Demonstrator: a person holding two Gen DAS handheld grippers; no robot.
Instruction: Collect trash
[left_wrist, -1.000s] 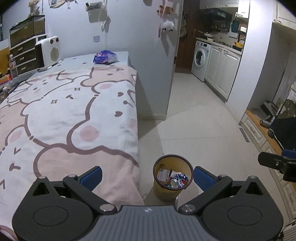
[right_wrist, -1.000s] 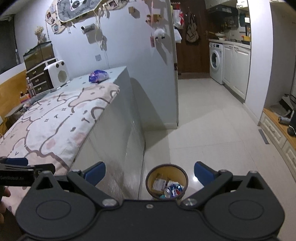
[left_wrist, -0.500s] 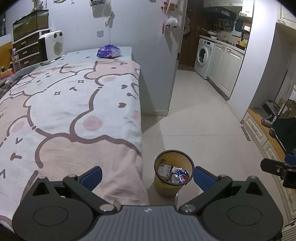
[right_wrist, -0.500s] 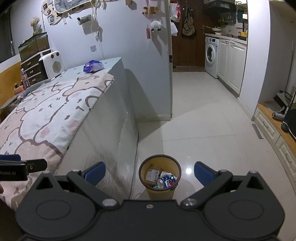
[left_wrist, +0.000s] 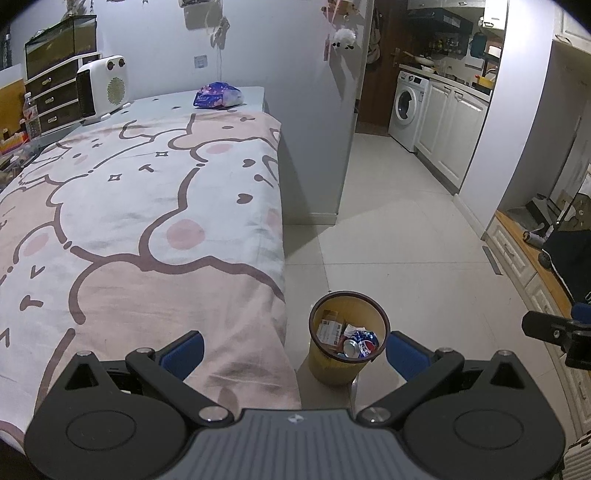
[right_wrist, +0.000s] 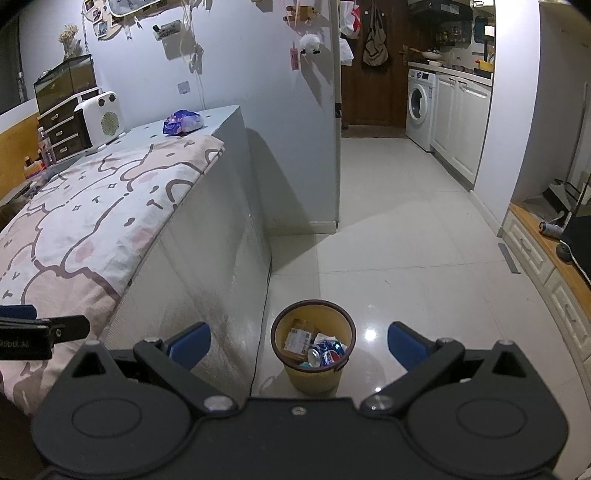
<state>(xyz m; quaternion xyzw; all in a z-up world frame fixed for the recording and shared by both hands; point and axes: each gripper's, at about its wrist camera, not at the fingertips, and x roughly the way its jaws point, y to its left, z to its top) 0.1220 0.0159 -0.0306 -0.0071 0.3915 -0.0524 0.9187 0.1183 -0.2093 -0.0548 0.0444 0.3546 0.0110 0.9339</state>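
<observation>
Left wrist view: left tool (left_wrist: 293, 350) is hanging with its blue pads wide apart and nothing between them. Right wrist view: right tool (right_wrist: 299, 341) is likewise spread and carrying nothing.

Trash bin (left_wrist: 349, 338) is standing upright on the tiled floor (left_wrist: 399, 236), just beside the bed's (left_wrist: 140, 206) foot corner, at about 6 o'clock in both views, between the pads in the frame but well below them. Its long axis is running vertical and its mouth is facing up toward the cameras. Inside, a crushed blue can (left_wrist: 360, 345) and some paper packaging (left_wrist: 328, 328) are lying loose.

Step, as a judgement: both tools are between pickups, scanning for the next piece. The only candidate is a purple wrapped packet (left_wrist: 218, 96) at 11 o'clock, far end of the pale ledge (left_wrist: 166, 101) beyond the blanket, near the white heater (left_wrist: 103, 88). It is lying flat, long axis roughly left to right; whether it is trash I cannot tell.

Next move calls for a long reach over the bed, pads kept apart and straddling the packet's short width.
</observation>
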